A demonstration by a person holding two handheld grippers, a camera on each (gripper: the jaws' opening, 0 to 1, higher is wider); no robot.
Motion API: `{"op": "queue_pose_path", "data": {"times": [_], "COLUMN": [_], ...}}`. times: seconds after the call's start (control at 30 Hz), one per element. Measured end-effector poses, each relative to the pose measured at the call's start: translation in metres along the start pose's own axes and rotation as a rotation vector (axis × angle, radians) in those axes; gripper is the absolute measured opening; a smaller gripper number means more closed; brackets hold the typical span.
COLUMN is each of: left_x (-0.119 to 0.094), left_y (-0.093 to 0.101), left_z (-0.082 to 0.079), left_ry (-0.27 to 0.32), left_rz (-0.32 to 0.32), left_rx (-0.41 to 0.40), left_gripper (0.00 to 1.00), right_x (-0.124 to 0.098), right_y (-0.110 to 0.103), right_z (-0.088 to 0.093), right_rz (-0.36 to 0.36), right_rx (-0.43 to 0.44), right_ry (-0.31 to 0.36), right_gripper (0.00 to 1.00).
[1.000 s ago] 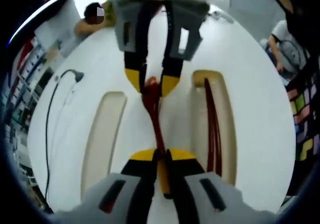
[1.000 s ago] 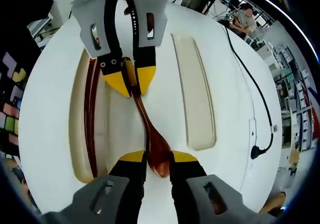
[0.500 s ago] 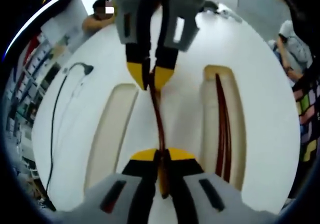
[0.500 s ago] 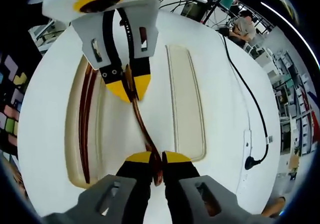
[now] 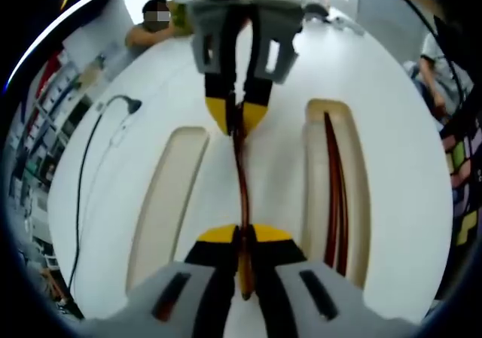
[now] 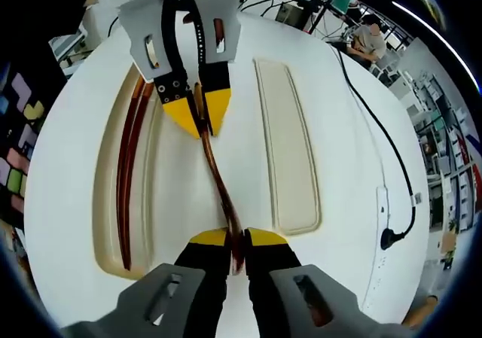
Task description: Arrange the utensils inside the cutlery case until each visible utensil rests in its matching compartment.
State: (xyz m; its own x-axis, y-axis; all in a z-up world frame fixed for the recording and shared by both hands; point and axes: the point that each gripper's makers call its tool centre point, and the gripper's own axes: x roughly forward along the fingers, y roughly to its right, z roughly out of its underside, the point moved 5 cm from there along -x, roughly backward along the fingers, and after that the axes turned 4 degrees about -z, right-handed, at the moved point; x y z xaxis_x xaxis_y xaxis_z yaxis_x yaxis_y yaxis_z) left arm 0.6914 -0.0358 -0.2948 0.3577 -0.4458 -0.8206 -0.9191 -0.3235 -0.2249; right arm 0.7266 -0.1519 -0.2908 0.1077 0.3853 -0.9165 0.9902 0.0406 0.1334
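White round counter (image 6: 354, 105) carries a black cable (image 6: 376, 142) with plug. Seated people (image 6: 367, 37) work behind it. Coloured wall tiles (image 5: 461, 172) at one side.

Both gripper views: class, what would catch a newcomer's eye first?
A dark red-brown spoon held at both ends, the left tongs shut on one end and the right tongs on the other, above the middle of the white cutlery case. Dark red chopsticks lie in one side slot; the other side slot is bare.

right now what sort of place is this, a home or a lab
Probably a lab or workshop, not a home: a person sits among cluttered shelves, a power cable trails across the white table, and coloured foam tiles cover one side.
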Motion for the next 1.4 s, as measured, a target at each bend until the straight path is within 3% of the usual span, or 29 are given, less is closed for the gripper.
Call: {"op": "queue_pose_path", "data": {"times": [0.43, 0.5, 0.67, 0.87, 1.17, 1.23, 1.3, 1.4], "left_x": [-0.001, -0.002, -0.002, -0.002, -0.002, -0.002, -0.005, -0.009], "left_y": [-0.002, -0.002, -0.003, -0.003, -0.006, -0.007, -0.010, -0.009], "left_z": [0.003, 0.003, 0.003, 0.004, 0.007, 0.007, 0.007, 0.004], "left_ry": [0.037, 0.050, 0.064, 0.075, 0.137, 0.167, 0.181, 0.192], "left_rz": [0.001, -0.004, -0.001, 0.003, 0.019, 0.036, 0.043, 0.047], "left_rx": [-0.001, 0.003, -0.004, -0.003, -0.070, -0.121, -0.140, -0.149], "left_gripper": [0.05, 0.05, 0.05, 0.05, 0.05, 0.06, 0.06, 0.05], "right_x": [-0.009, -0.008, -0.010, -0.010, -0.008, -0.011, -0.022, -0.033], "right_y": [-0.002, -0.003, 0.000, 0.000, 0.003, 0.002, 0.005, 0.005], "right_z": [0.021, 0.022, 0.033, 0.043, 0.041, 0.039, 0.033, 0.027], "right_rz": [0.048, 0.045, 0.057, 0.046, 0.098, 0.133, 0.166, 0.181], "right_rx": [0.045, 0.070, 0.154, 0.242, 0.351, 0.348, 0.371, 0.373], "right_ry": [0.264, 0.347, 0.449, 0.533, 0.589, 0.599, 0.652, 0.649], "right_gripper": [0.04, 0.04, 0.04, 0.03, 0.02, 0.02, 0.02, 0.02]}}
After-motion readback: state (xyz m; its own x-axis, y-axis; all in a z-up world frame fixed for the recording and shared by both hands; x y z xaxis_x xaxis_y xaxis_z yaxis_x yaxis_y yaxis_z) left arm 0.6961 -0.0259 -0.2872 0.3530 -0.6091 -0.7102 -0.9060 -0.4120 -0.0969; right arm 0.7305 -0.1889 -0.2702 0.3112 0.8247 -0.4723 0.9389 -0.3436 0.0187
